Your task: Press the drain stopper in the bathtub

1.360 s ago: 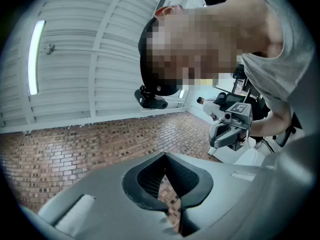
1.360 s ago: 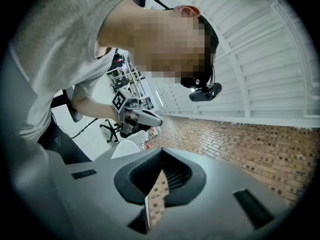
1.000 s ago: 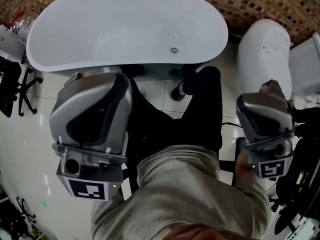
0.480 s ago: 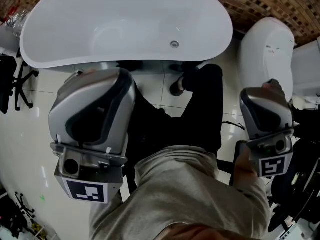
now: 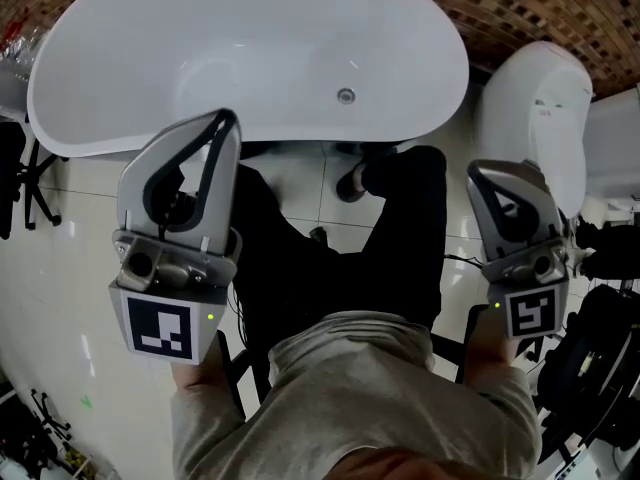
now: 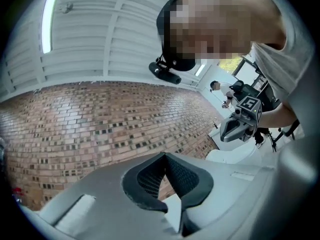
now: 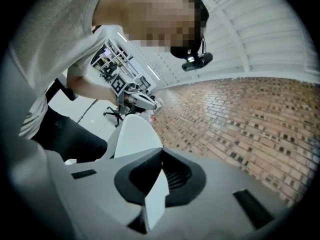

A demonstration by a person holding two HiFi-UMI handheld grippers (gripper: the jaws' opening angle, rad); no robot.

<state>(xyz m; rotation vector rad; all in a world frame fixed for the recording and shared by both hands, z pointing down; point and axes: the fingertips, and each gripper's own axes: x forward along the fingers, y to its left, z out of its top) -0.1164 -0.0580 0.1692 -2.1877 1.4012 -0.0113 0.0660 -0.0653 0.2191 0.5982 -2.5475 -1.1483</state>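
The white oval bathtub (image 5: 120, 78) fills the top of the head view, with the small round metal drain stopper (image 5: 346, 95) on its floor, right of centre. My left gripper (image 5: 228, 118) is held over the tub's near rim, left of the stopper and well above it, its jaws shut on nothing. My right gripper (image 5: 488, 171) hangs over the floor to the tub's right, also shut and empty. In the left gripper view my left gripper (image 6: 164, 154) points at a brick wall. My right gripper (image 7: 161, 152) does the same in the right gripper view.
A white rounded toilet (image 5: 530, 98) stands right of the tub. The person's black-trousered legs and a shoe (image 5: 350, 182) are on the tiled floor (image 5: 60, 258) between the grippers. A black chair base (image 5: 25, 183) sits at the far left, and dark equipment (image 5: 600, 368) at the lower right.
Both grippers have rolled, so I see them narrow and side-on instead of broad from above. The left one's tip has come up over the tub's near rim.
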